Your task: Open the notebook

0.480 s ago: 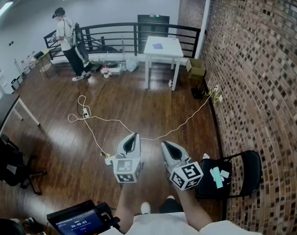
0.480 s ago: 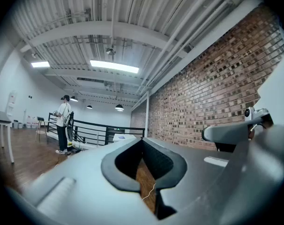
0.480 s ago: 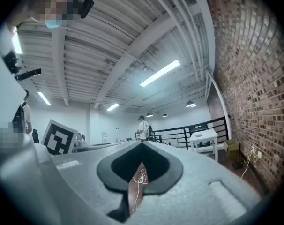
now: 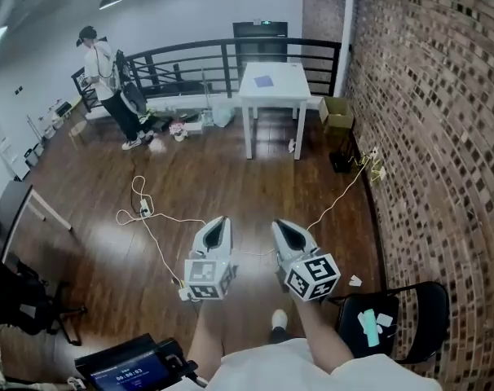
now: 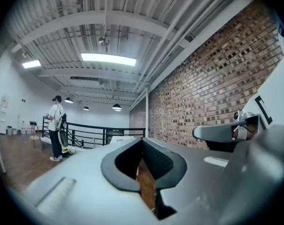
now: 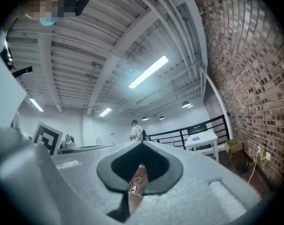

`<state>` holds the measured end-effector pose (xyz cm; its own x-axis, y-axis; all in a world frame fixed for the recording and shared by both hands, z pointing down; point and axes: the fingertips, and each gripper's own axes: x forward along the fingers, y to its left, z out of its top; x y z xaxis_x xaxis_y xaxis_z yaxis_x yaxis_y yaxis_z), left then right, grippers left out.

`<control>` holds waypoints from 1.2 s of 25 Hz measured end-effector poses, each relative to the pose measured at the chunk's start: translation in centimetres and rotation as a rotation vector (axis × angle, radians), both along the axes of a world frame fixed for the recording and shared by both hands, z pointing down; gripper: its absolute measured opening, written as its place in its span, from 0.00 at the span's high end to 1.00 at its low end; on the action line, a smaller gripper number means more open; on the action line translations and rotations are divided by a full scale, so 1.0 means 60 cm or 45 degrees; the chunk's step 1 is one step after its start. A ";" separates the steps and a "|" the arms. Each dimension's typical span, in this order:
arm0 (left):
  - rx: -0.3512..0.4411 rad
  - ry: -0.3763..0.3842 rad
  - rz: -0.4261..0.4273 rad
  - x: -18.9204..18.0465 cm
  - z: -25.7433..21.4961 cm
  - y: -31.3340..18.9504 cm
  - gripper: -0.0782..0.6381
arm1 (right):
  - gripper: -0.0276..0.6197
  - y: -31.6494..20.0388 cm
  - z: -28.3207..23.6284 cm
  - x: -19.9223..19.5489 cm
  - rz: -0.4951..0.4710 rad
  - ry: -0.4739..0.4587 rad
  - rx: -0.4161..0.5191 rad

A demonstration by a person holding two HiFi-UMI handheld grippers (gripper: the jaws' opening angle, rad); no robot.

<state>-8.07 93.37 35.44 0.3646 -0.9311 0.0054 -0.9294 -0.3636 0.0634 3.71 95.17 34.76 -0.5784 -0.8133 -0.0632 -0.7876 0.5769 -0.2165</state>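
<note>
Head view: at six o'clock my left gripper [image 4: 218,222] and right gripper [image 4: 280,226] are both pinched closed on nothing. A cable [image 4: 161,218] crosses the floor beyond. At twelve, the white table [image 4: 286,90] bears a flat bluish thing [image 4: 264,79], likely the notebook. I'd approach steadily, minding that cable.

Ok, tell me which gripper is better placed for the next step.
Right, barely. Both the left gripper and right gripper hang shut, empty, far from the white table; it stands ahead, slightly rightward.

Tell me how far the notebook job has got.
Done: nothing. In hand: nothing; left gripper and right gripper are both shut, empty, over the floor. Left: everything. No notebook is identifiable; a flat bluish item lies on the distant white table.
</note>
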 end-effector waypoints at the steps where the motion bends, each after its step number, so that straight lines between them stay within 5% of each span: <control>1: 0.013 0.000 -0.008 0.013 -0.014 -0.035 0.87 | 0.97 -0.040 -0.013 0.018 0.000 -0.006 0.016; 6: 0.017 -0.021 -0.047 0.072 -0.017 -0.172 0.87 | 0.97 -0.182 -0.028 0.081 -0.031 0.039 0.063; 11: -0.045 -0.048 -0.017 0.106 0.023 -0.280 0.87 | 0.97 -0.279 0.042 0.092 -0.058 0.043 -0.068; 17: -0.055 -0.052 0.009 0.122 0.067 -0.457 0.87 | 0.97 -0.447 0.085 0.116 0.000 0.066 -0.091; 30: 0.036 0.022 0.088 0.064 0.000 -0.946 0.87 | 0.97 -0.917 0.036 0.031 0.020 0.119 -0.032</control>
<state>-4.20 36.63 35.45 0.4276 -0.9035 -0.0276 -0.9010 -0.4285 0.0680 5.58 40.15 36.92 -0.5678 -0.8231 0.0110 -0.8141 0.5595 -0.1556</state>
